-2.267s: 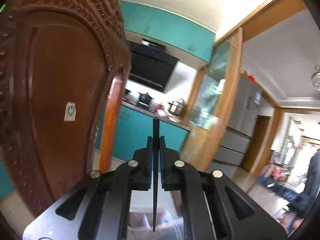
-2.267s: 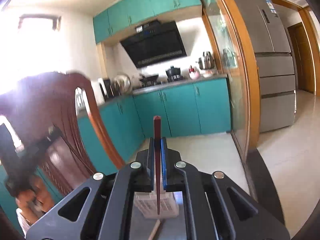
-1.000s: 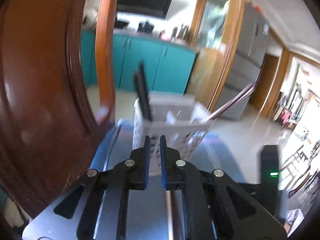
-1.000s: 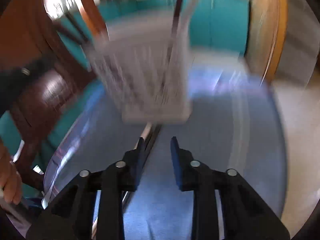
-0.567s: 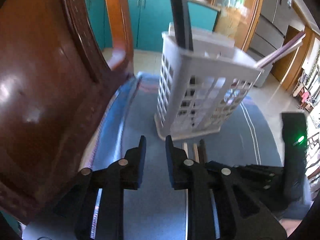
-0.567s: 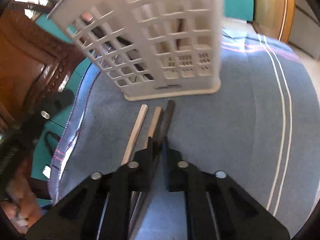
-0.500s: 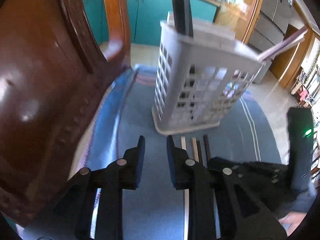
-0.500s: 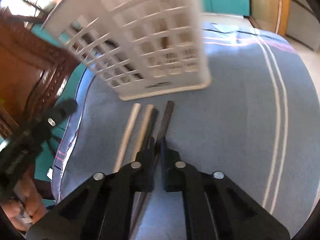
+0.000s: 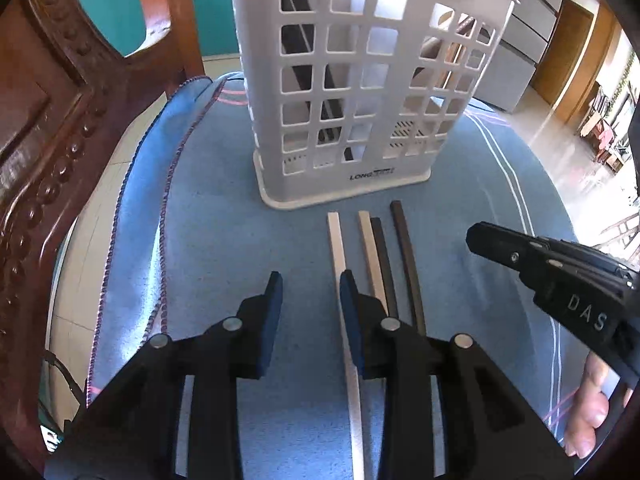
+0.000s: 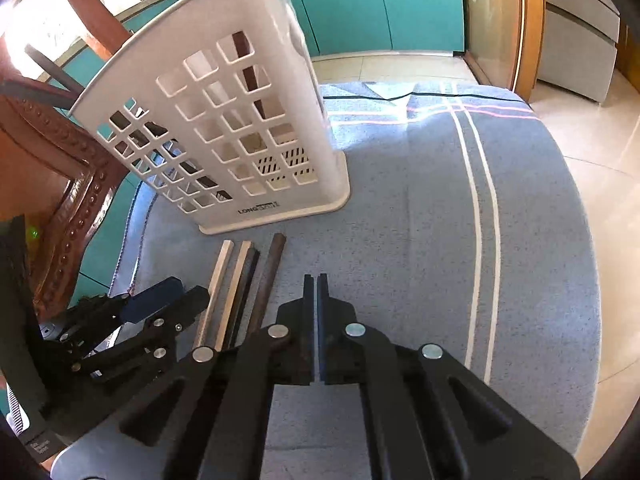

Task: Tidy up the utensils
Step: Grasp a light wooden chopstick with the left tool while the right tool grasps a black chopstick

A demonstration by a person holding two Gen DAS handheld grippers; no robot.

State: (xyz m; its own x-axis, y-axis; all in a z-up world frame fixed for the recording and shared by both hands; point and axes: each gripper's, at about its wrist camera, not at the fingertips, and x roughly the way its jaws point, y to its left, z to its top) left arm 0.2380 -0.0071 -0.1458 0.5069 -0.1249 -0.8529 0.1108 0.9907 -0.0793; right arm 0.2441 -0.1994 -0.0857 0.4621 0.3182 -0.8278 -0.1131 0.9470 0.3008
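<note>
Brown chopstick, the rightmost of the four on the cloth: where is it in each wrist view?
Left wrist: brown chopstick right of centre, outermost of the row, just right of the open left tool.
Right wrist: it lies left of centre, just left of the shut right tool.
Shared landmark: white basket standing just beyond the chopstick ends.
</note>
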